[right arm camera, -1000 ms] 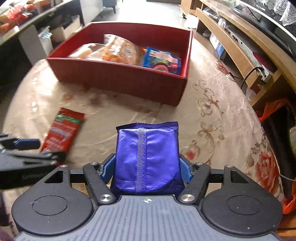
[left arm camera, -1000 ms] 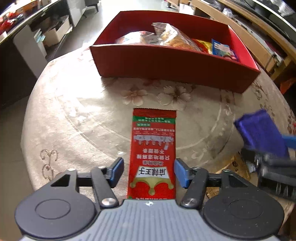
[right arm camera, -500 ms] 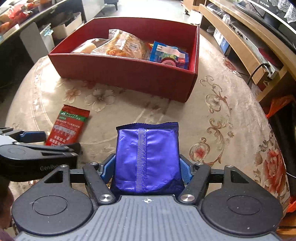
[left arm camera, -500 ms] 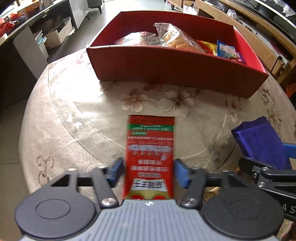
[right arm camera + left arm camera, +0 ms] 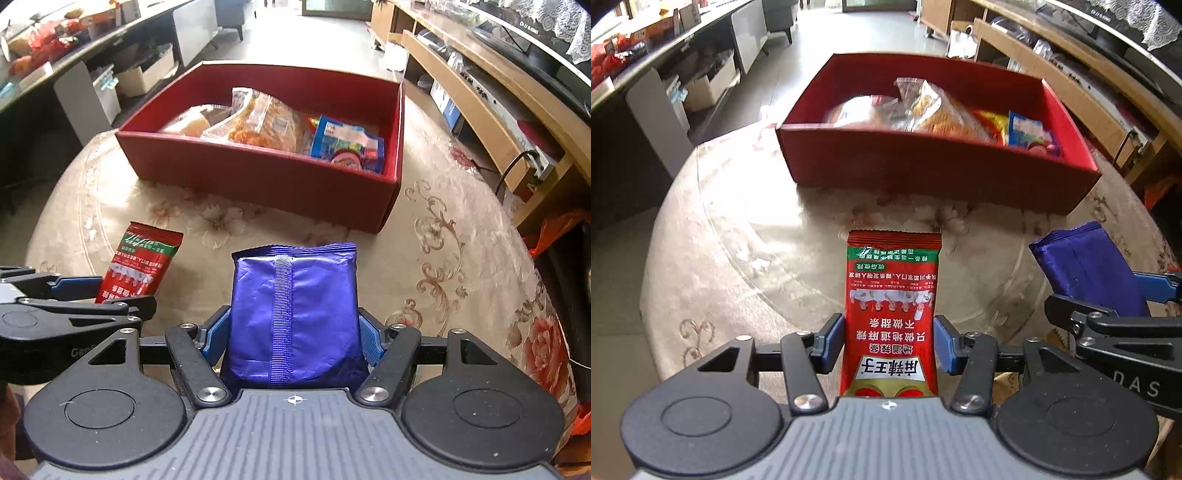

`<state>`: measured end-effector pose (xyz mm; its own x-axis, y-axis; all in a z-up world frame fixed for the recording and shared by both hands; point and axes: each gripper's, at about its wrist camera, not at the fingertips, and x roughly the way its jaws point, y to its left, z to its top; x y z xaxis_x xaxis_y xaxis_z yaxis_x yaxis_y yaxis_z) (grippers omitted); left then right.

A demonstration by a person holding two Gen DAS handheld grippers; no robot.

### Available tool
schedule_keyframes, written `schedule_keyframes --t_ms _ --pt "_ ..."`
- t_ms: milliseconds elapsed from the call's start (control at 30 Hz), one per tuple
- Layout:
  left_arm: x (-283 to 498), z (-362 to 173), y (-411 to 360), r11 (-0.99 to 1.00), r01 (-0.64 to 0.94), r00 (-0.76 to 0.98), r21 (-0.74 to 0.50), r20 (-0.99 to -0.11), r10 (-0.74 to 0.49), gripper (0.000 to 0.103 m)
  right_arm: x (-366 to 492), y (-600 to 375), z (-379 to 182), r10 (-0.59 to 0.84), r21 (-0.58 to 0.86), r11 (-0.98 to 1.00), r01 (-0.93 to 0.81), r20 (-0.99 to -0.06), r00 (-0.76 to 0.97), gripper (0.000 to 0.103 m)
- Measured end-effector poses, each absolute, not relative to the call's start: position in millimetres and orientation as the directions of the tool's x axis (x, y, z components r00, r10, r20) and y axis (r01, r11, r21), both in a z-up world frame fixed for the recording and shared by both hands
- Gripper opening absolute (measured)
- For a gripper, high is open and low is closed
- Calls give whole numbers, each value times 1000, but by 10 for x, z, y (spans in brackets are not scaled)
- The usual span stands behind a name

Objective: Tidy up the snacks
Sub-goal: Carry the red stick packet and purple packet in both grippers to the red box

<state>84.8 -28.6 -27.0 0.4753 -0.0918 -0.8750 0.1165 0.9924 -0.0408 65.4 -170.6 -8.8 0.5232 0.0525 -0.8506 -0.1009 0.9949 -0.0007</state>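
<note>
Left gripper (image 5: 889, 341) is closing, its fingers (image 5: 829, 341) pinching the red spicy-strip packet (image 5: 892, 314) by its sides, near the table's (image 5: 731, 258) front edge. Right gripper (image 5: 293, 338) clamps the blue pouch (image 5: 295, 314) likewise. Both look bound for the red box (image 5: 266, 177) toward the far edge, already holding snacks.

Our left hand-held gripper (image 5: 890, 343) is closing its blue jaws on a red snack packet (image 5: 892, 314), the pads touching its sides. Beyond it on the bench (image 5: 738, 258) stands a red box (image 5: 934, 173) holding snacks. At right, a blue packet (image 5: 1086, 262).
</note>
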Motion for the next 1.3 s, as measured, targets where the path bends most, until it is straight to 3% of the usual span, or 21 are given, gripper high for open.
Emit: schedule_keyframes --t_ms 1300 --pt "1186 367 -258 995 77 634 -69 -767 -102 48 874 -1906 454 32 39 999 -8 -695 719 75"
